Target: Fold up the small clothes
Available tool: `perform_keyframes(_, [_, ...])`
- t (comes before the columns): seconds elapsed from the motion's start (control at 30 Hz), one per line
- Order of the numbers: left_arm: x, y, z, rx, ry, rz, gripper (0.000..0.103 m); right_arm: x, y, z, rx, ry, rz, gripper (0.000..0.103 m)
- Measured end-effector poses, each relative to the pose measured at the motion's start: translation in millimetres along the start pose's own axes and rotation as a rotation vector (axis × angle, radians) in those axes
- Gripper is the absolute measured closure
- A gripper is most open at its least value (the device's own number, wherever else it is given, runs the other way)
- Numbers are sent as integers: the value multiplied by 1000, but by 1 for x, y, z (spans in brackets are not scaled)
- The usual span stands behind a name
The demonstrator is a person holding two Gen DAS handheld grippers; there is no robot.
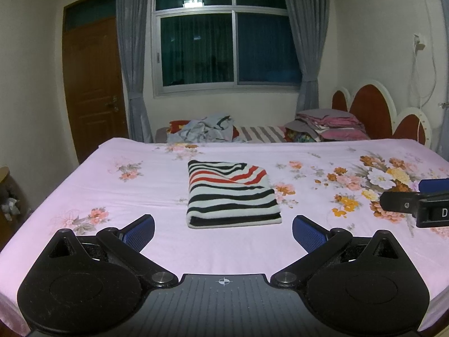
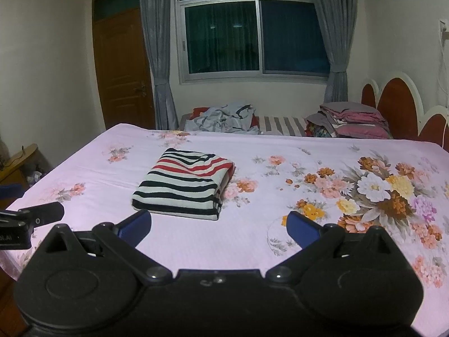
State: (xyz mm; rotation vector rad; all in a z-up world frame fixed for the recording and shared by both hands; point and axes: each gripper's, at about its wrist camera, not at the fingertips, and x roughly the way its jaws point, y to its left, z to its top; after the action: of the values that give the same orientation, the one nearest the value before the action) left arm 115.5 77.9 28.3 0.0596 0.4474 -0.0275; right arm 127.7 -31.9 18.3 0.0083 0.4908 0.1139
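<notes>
The left hand-held gripper (image 1: 223, 231) is spread wide, its blue ribbed pads (image 1: 139, 233) well apart, holding nothing and touching nothing as it hangs over the near edge of the bed (image 1: 140, 193). The right hand-held gripper (image 2: 218, 226) is likewise spread wide and empty, its blue pads (image 2: 303, 229) clear of the cloth; each gripper's black finger tip shows at the edge of the other's view. The shirt (image 1: 231, 193) lies folded into a thick, neat rectangle on the bed, just ahead of the left gripper and ahead and to the left of the right one, apart from both. It is a soft knit with black and white stripes and a few red ones near the far end, the folded layers showing at the near edge. The bed is covered in a smooth pale pink sheet (image 2: 196, 241) printed with flowers, the largest bunch (image 2: 384, 193) to the right. Beyond the bed's far edge sits a crumpled grey-blue garment (image 1: 207, 129), a grey-striped cloth (image 1: 262, 134) and a stack of folded pink and grey bedding (image 1: 331, 126), near a scalloped red and white headboard (image 1: 370, 106).
</notes>
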Motion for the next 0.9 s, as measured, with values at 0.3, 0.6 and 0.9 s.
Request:
perform_keyframes(0.3, [1,-1,0,-1,-3,2,0,0,-1,0,0,2,3,0])
perform_keyframes(0.6, [2,-4,1,-1,-3,2,0,-3,-8,-2,-1,3,3,0])
perform_keyframes(0.9, [4,-5,1,-1,-1,0,0,-3,-11,-1,-1,4,2,0])
